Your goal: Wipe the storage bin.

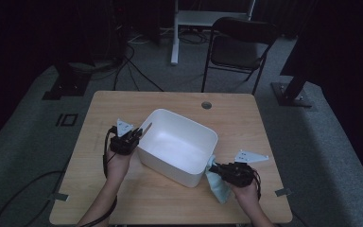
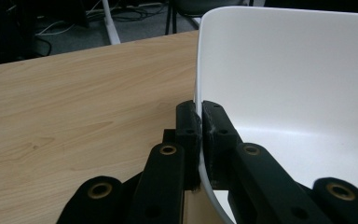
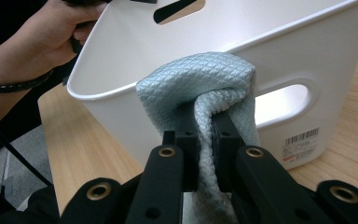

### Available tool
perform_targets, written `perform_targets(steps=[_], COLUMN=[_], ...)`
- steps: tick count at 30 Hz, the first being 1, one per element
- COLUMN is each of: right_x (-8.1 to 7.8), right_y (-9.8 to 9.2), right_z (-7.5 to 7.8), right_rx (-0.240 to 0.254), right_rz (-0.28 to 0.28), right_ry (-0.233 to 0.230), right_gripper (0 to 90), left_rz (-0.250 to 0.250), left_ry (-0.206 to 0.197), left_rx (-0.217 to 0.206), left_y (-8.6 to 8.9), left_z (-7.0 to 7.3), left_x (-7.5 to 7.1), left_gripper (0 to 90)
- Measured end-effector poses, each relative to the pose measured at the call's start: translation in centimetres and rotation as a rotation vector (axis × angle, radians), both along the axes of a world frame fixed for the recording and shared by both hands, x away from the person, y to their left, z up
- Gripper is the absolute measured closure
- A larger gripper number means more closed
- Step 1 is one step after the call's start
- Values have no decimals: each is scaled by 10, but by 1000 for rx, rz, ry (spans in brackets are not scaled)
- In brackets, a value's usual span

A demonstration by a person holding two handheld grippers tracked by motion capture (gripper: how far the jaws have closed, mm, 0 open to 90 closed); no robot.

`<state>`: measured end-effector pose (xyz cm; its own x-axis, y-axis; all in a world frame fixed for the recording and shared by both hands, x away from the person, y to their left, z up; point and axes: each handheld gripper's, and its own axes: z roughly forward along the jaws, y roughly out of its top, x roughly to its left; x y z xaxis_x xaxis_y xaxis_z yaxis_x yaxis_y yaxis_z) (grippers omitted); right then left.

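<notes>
A white plastic tub [image 1: 177,137] stands in the middle of the wooden table [image 1: 123,106]. My left gripper [image 1: 137,134] is shut on the tub's left rim; in the left gripper view the thin white wall [image 2: 200,93] runs between the two black jaws of that gripper [image 2: 200,121]. My right gripper [image 1: 217,169] is shut on a pale blue quilted cloth [image 1: 216,183] at the tub's near right corner. In the right gripper view the cloth [image 3: 200,79] is bunched between the jaws of the right gripper [image 3: 205,121] and presses against the tub wall [image 3: 279,51] beside a handle slot [image 3: 282,105].
A barcode label [image 3: 300,142] is stuck low on the tub wall. A cable hole [image 1: 206,105] lies near the table's far edge. A black folding chair [image 1: 238,47] and a white desk leg [image 1: 174,33] stand beyond the table, with cables on the grey floor.
</notes>
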<state>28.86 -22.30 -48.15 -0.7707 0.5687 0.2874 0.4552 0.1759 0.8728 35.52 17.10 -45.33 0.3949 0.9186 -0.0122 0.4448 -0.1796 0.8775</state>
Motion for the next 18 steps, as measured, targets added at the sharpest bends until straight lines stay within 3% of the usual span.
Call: perform_targets(steps=[18], right_x=[-8], right_y=[4], right_z=[-2], right_rx=[2], right_rz=[28], right_ry=[6], right_gripper=[846], left_rz=[1], left_ry=[3], left_rx=[-3], left_y=[0], left_z=[0], left_x=[0], left_gripper=[865])
